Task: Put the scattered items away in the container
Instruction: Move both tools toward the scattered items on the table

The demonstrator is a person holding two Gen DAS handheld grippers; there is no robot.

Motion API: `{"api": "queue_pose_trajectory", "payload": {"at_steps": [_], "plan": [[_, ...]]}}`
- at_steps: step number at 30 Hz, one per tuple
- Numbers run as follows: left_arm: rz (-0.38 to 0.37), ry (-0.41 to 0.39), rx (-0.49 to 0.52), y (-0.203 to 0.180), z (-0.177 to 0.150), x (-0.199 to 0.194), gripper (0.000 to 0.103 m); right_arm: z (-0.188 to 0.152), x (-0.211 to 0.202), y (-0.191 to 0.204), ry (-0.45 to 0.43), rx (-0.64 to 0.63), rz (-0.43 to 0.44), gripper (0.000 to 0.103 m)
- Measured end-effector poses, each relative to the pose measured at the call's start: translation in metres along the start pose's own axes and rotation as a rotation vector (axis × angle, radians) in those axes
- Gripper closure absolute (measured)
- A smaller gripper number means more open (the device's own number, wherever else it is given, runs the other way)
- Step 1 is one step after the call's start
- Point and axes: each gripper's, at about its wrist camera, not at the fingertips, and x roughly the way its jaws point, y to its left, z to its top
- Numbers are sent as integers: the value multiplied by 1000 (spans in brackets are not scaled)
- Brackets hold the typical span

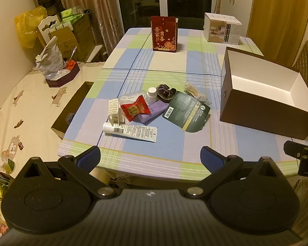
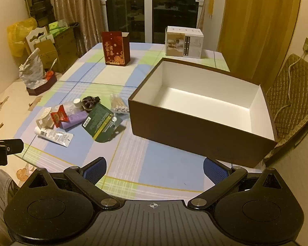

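Grippers both idle: left gripper (image 1: 150, 157) w/ jaws spread wide, nothing between the blue pads (image 1: 90, 157), held above the near table edge; right gripper (image 2: 155, 169) likewise spread and empty, over the near part of the checked tablecloth (image 2: 166, 164). Left unit's body shows at the left edge of the right view, right unit's at the right edge of the left view, so the two sit side by side, apart. Ahead of left gripper, approx. mid-table, lies the pile of scattered items, nothing standing between it and the jaws. Nearest: white tube (image 1: 130, 130), flat, long axis roughly left-right across the table, cap end to the left. Behind it a white comb-like clip (image 1: 114, 110), a red snack packet (image 1: 134, 109) resting on a purple pouch (image 1: 153, 111), a small white-capped bottle (image 1: 152, 94), a dark scrunchie (image 1: 165, 92). Dark green sachet (image 1: 185, 112) lies flat at the right of the pile, barcode corner toward the pouch, long axis diagonal. Cotton swab bundle (image 2: 118, 105) sits between pile and container, close to the box wall; touching or not, cannot tell. Container (image 2: 195, 127) = large brown open-top box, white inside, nothing in it, at the table's right side, long axis running near-right to far-left, directly ahead of right gripper. Far end: red gift box (image 2: 115, 49) upright, white carton (image 2: 183, 44). Chair w/ quilted cover (image 2: 291, 94) right of the box.
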Motion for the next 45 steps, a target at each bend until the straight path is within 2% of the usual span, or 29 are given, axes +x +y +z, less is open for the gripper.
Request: {"api": "queue_pose_trajectory", "payload": {"at_steps": [11, 19, 31, 40, 45], "plan": [[1, 12, 1, 0, 0, 3, 1, 0, 2, 3, -18, -5, 19, 0], [-12, 14, 2, 4, -3, 7, 1, 1, 2, 2, -73, 32, 88, 0], [-17, 61, 1, 14, -4, 29, 1, 4, 23, 4, -35, 23, 174, 0], [-16, 75, -25, 37, -3, 55, 1, 8, 65, 7, 43, 55, 205, 0], [-6, 80, -27, 51, 1, 72, 5, 13, 91, 17, 74, 60, 233, 0]]}}
